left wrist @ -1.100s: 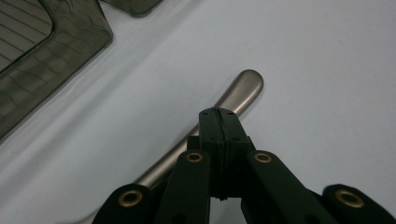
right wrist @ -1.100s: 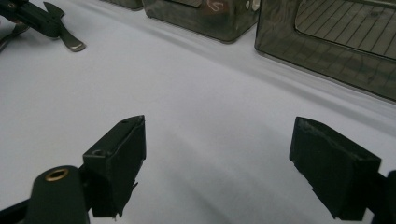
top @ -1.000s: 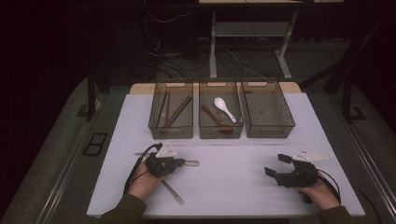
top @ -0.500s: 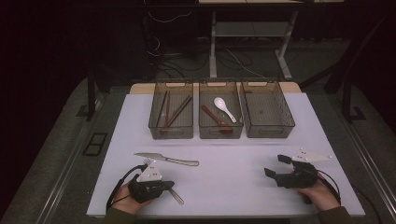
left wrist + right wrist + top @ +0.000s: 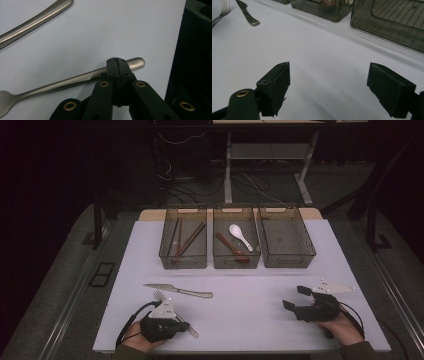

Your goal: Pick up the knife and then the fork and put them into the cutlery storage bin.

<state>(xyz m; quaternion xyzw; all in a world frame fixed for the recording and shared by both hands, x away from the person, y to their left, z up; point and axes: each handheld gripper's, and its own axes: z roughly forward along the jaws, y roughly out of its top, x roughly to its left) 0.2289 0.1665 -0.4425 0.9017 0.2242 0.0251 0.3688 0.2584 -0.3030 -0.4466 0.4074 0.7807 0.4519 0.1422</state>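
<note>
A steel fork [image 5: 175, 316] lies slanted near the table's front left, with a steel knife [image 5: 177, 291] just beyond it. My left gripper [image 5: 179, 326] rests low over the fork's handle, close to the front edge. In the left gripper view its jaws [image 5: 117, 62] are pressed together with nothing between them, and the fork handle [image 5: 72, 82] passes right behind the tips. The knife handle [image 5: 37, 18] shows farther off. My right gripper [image 5: 296, 298] sits at the front right with its jaws wide apart over bare table [image 5: 329, 82].
Three dark see-through bins stand in a row at the back. The left bin [image 5: 165, 255] holds chopsticks, the middle bin [image 5: 236, 261] holds a white spoon and a brown one, and the right bin [image 5: 287, 262] has nothing in it. The table's front edge [image 5: 175, 62] is next to the left gripper.
My left gripper has drawn back from beside the knife toward the front edge and now sits over the fork's handle, which leaves the knife in plain sight. The right gripper has kept still.
</note>
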